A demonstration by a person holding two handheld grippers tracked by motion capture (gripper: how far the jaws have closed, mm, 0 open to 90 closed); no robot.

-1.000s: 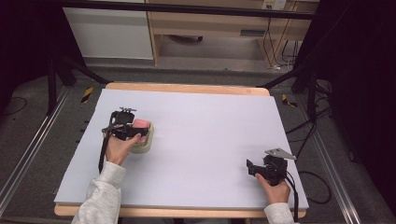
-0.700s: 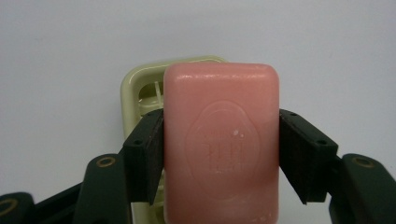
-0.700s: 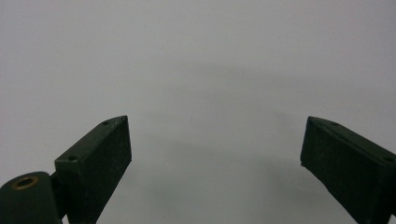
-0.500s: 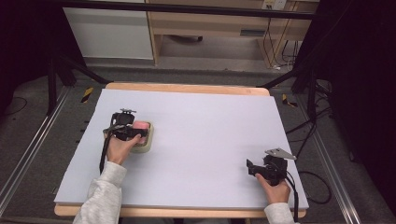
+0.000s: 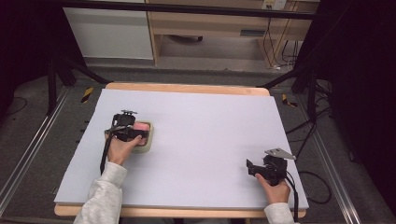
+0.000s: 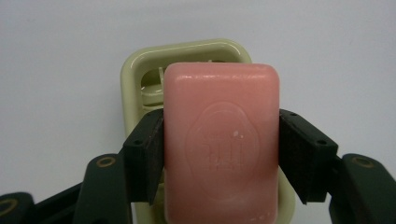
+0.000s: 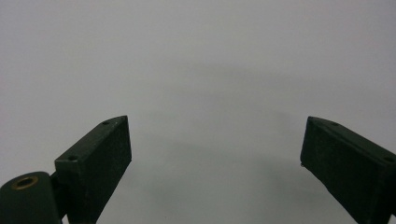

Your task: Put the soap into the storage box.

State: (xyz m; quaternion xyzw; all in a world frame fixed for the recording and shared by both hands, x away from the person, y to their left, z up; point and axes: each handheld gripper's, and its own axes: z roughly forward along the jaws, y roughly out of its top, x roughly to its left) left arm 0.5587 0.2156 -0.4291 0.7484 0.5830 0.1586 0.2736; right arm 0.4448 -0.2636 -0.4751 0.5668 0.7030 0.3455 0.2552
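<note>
- Two tools worked at the table (image 5: 196,154): the left tool (image 5: 135,133) sat at the left side over a pale green soap dish (image 5: 145,144), and the right tool (image 5: 254,168) rested near the right near corner, well apart from it.
- Little had changed over the last second: in the high view the left hand (image 5: 119,149) and its tool sat at the same spot by the dish as in both earlier frames, and the right hand (image 5: 275,189) had not shifted either.
- Left tool (image 6: 222,154) was clenched on the pink soap bar (image 6: 222,144), its pads (image 6: 152,154) pressing the bar's two long sides, and the clamp had held steady without tightening or easing.
- That stillness suggested, as a judgement, that the grasp was settled and the bar was at the point of either leaving the dish or being set into it; the frames alone did not decide which.
- Soap bar lay over the soap dish (image 6: 135,65), covering most of its well; whether it was resting on the ribs or raised just clear could not be told.
- Its long axis ran away from the left tool, in line with the dish's own long axis, with the stamped face turned up toward the camera and the far short end pointing at the dish's far rim.
- Right tool (image 7: 215,154) was released, jaws wide apart over bare table with nothing between them.
</note>
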